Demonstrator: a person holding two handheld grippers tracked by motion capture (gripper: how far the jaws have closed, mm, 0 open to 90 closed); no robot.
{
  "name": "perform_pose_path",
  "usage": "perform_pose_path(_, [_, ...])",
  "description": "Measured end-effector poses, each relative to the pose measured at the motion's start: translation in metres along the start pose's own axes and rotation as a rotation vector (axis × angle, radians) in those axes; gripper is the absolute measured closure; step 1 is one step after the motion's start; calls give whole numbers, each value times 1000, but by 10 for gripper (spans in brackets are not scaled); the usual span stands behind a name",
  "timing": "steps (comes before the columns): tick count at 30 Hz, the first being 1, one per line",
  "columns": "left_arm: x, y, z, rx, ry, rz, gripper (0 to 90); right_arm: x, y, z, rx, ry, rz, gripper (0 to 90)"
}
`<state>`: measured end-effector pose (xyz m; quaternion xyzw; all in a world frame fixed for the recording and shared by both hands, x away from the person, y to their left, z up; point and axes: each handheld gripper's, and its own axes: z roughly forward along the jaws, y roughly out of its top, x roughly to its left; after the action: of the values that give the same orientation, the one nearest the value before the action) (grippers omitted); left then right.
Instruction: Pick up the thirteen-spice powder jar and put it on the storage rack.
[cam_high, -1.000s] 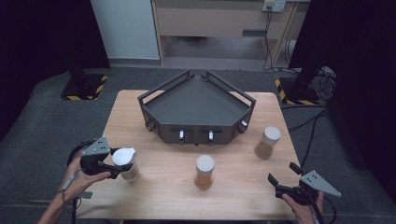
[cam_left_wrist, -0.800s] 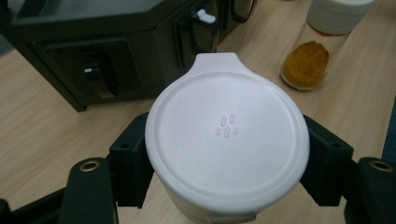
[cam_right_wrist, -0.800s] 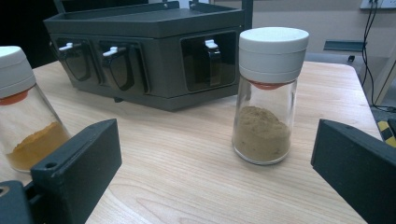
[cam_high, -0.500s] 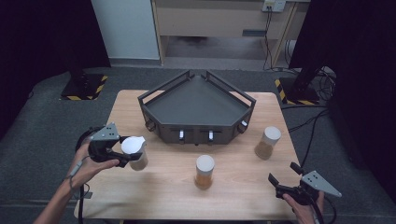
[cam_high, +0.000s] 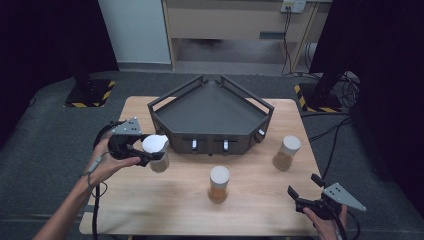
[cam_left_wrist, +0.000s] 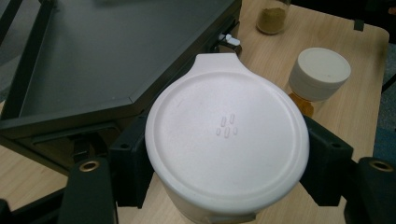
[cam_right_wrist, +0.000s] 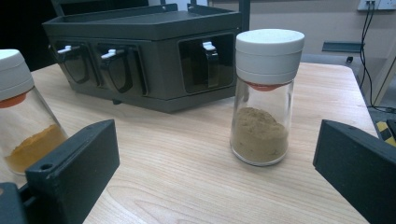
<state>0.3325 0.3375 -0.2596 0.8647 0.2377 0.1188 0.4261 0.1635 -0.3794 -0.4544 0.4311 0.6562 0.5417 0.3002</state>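
1. Presently, left gripper (cam_high: 150, 155): jaws clamped on a white-lidded spice jar (cam_high: 157, 152), held above the wooden table (cam_high: 165, 200) at the left, just beside the near-left wall of the dark tray rack (cam_high: 210, 115).
2. Right gripper (cam_high: 302, 189): jaws apart, nothing between them, at the near-right table edge.
3. Middle jar (cam_high: 219, 183): upright, orange powder, near centre of the table.
4. Right jar (cam_high: 286, 153): upright, brown powder, just beside the rack's right corner.
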Motion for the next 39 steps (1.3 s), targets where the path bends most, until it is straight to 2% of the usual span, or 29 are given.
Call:
perform_pose_path(10, [8,31,3,1,-9,2,295,0,0,-1,-3,-1,2,9])
perform_pose_path(18, [17,56,1,-3,31,-10,295,-1,-1,0,-1,-1,0,9])
perform_pose_path(20, [21,61,0,-6,35,-25,295,-1,-1,-1,-2,-1,-1,9])
perform_pose_path(24, [25,71,1,-2,65,-26,294,-1,-1,-1,-2,-3,2,9])
perform_pose_path(26, [29,75,1,3,81,-39,295,-1,-1,-1,-3,-4,2,9])
perform_pose_path(29, [33,80,2,2,100,-48,295,-2,-1,-1,-1,-4,3,9])
perform_pose_path(32, [39,82,2,-18,107,-75,295,-2,-1,-1,-2,-3,3,10])
perform_pose_path(34, [41,85,3,-26,126,-79,295,-2,-1,-1,-2,-4,3,10])
perform_pose_path(39, [47,94,7,-36,143,-92,295,-2,-1,-1,1,-4,5,10])
